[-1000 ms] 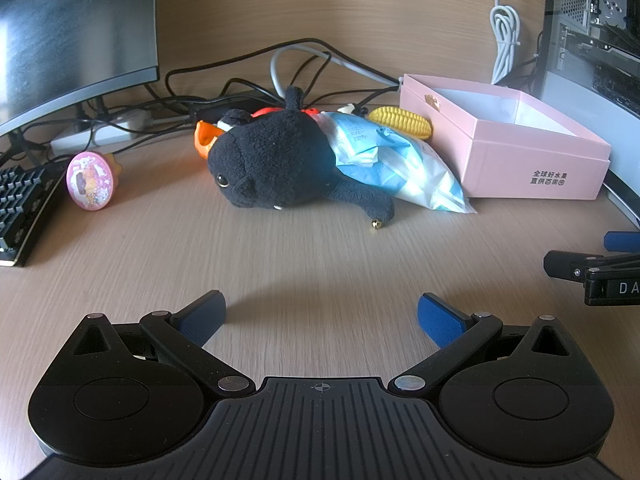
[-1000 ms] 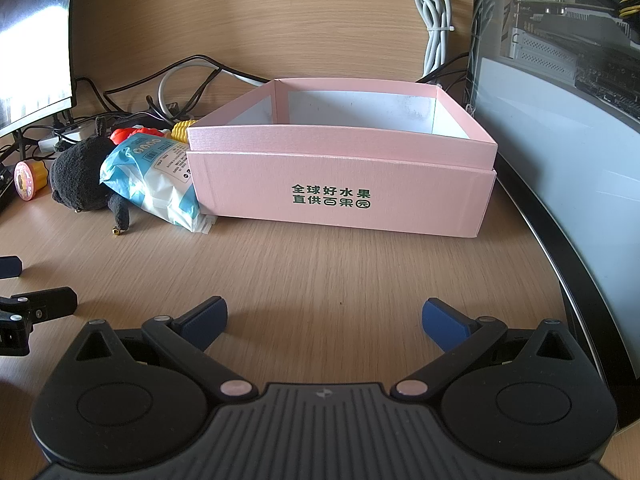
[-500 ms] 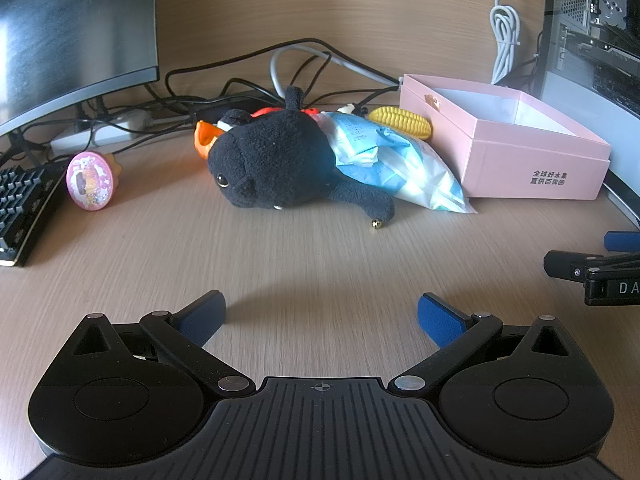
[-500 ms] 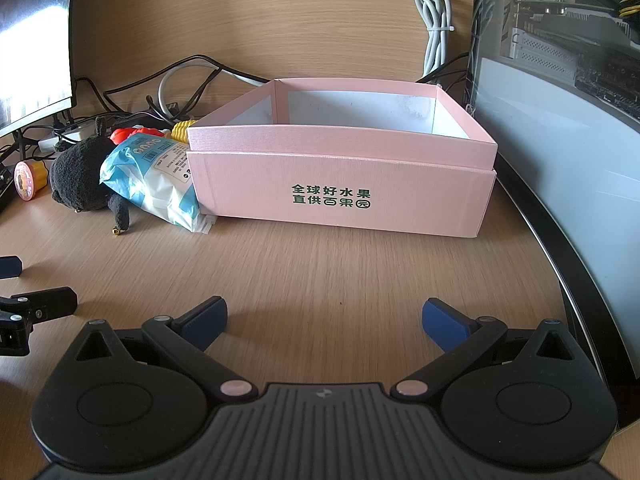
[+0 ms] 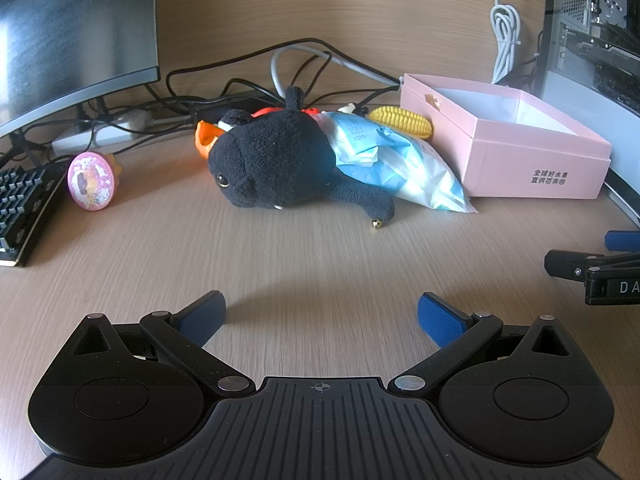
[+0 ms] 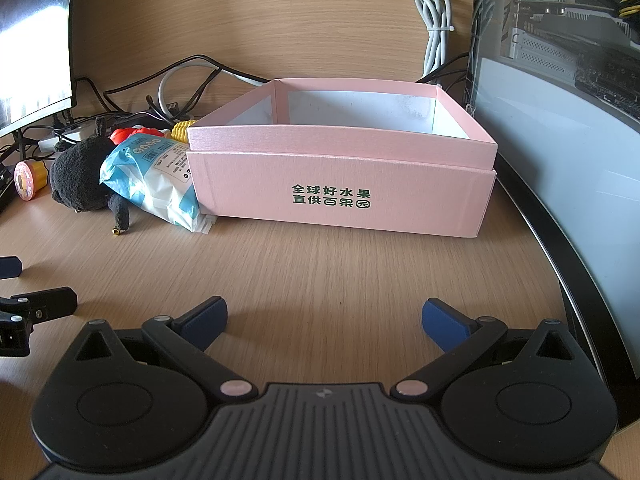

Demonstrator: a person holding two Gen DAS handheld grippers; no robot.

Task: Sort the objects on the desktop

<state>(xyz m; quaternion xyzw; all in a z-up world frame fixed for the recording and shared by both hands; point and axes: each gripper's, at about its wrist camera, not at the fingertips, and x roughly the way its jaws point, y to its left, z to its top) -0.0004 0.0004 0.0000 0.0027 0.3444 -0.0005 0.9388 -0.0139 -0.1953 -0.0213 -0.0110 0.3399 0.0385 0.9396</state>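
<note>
A black plush toy [image 5: 276,164] lies on the desk, against a blue and white snack bag [image 5: 400,164]. Behind them sit a yellow toy corn [image 5: 400,122] and orange and red toys [image 5: 204,138], partly hidden. A pink round toy [image 5: 91,181] stands to the left. An open pink box [image 6: 340,184] stands on the right, its inside bare as far as I see. My left gripper [image 5: 320,314] is open above bare desk, well short of the plush. My right gripper [image 6: 324,320] is open in front of the box, holding nothing.
A monitor [image 5: 72,28] and a keyboard [image 5: 20,208] fill the left side. Tangled cables [image 5: 256,76] run along the back wall. A computer case [image 6: 560,120] stands tight against the right of the box. Bare desk lies between the grippers and the objects.
</note>
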